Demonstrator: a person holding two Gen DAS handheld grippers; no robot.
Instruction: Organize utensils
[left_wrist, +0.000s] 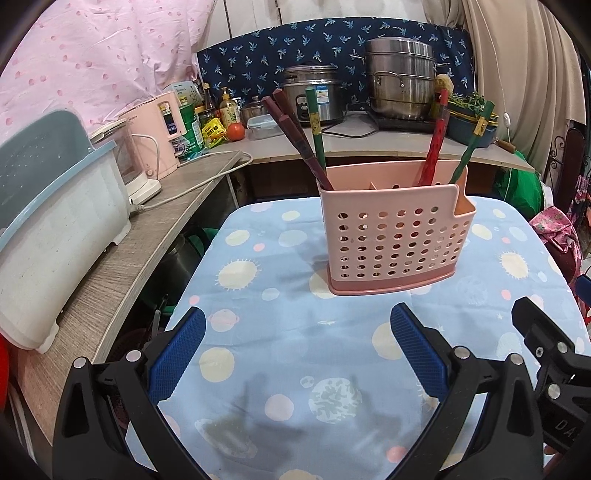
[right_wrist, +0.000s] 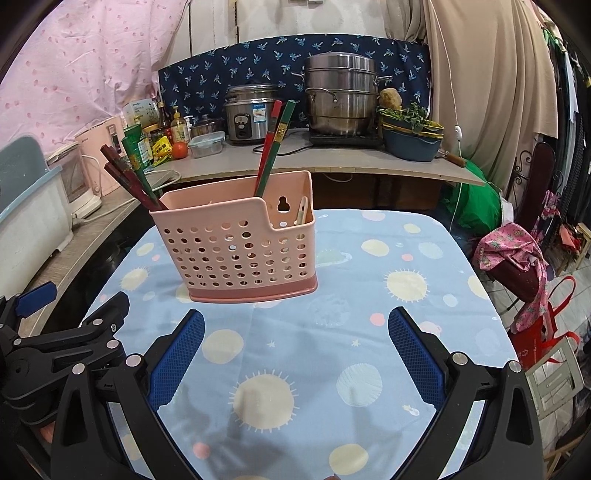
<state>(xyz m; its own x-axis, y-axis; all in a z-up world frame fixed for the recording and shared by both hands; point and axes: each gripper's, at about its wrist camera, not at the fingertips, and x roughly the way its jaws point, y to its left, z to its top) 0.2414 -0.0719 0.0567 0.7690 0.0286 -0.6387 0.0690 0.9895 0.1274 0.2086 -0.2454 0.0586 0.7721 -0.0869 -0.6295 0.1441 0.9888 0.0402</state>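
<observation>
A pink perforated utensil holder stands upright on the blue dotted tablecloth; it also shows in the right wrist view. Brown and green chopsticks lean out of its left compartment, red and green ones out of its right. A pale utensil sits in the low side pocket. My left gripper is open and empty, in front of the holder. My right gripper is open and empty, also in front of it. Each gripper shows at the edge of the other's view.
A wooden counter on the left carries a white dish rack and a pink kettle. The back shelf holds a rice cooker, a steel steamer pot and bottles. A chair with pink cloth stands right.
</observation>
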